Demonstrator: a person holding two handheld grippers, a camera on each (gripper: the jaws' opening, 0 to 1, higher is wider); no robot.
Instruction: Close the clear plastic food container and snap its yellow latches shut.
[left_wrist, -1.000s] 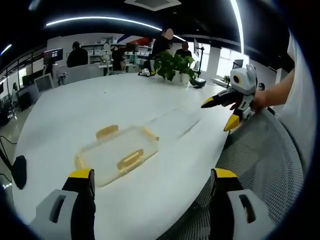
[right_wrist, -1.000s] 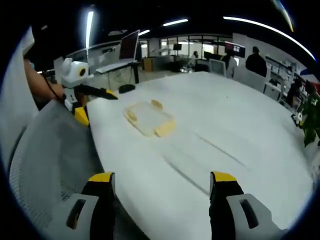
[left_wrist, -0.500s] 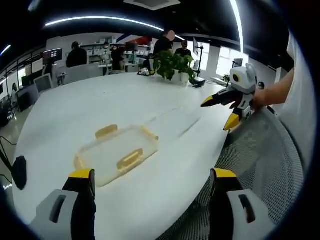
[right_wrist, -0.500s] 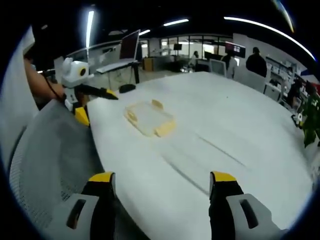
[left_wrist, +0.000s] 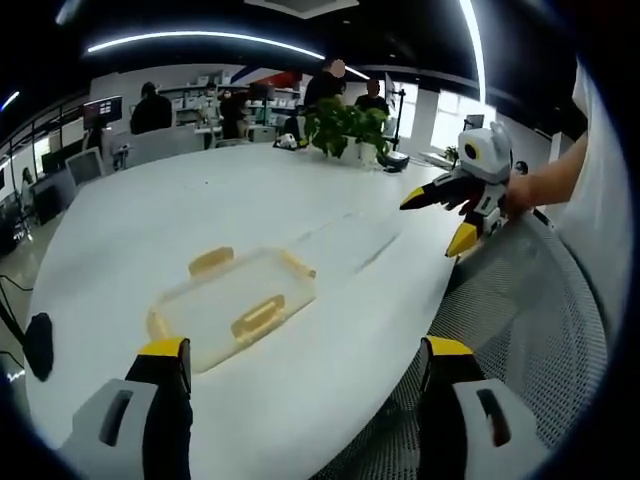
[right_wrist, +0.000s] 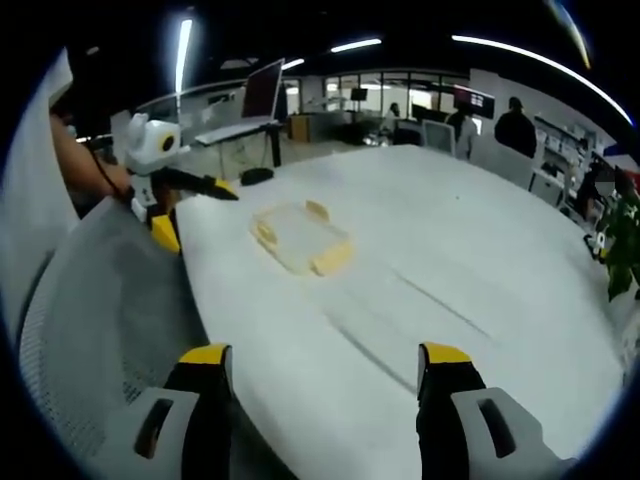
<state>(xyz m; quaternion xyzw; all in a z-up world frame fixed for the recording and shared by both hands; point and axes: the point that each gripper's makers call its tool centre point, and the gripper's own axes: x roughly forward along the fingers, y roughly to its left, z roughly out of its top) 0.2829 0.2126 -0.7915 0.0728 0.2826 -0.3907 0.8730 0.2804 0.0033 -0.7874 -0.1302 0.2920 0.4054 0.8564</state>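
A clear plastic container (left_wrist: 235, 305) with yellow latches (left_wrist: 258, 317) rests on the white table, just ahead of my left gripper (left_wrist: 305, 350). That gripper is open and holds nothing. Beyond the container a clear lid (left_wrist: 350, 238) lies flat on the table, apart from it. My right gripper (left_wrist: 437, 220) hovers over the table's right edge, held by a hand. In the right gripper view the container (right_wrist: 300, 238) lies far ahead at the left. The faint lid (right_wrist: 400, 315) is nearer my open right gripper (right_wrist: 325, 352). The left gripper (right_wrist: 195, 213) hangs by the table's left edge.
The large white oval table (left_wrist: 150, 210) stretches away. A grey mesh chair back (left_wrist: 520, 310) sits between me and the table edge, and the chair back (right_wrist: 90, 300) also appears in the right gripper view. A potted plant (left_wrist: 345, 125) stands at the far side. People sit at desks beyond.
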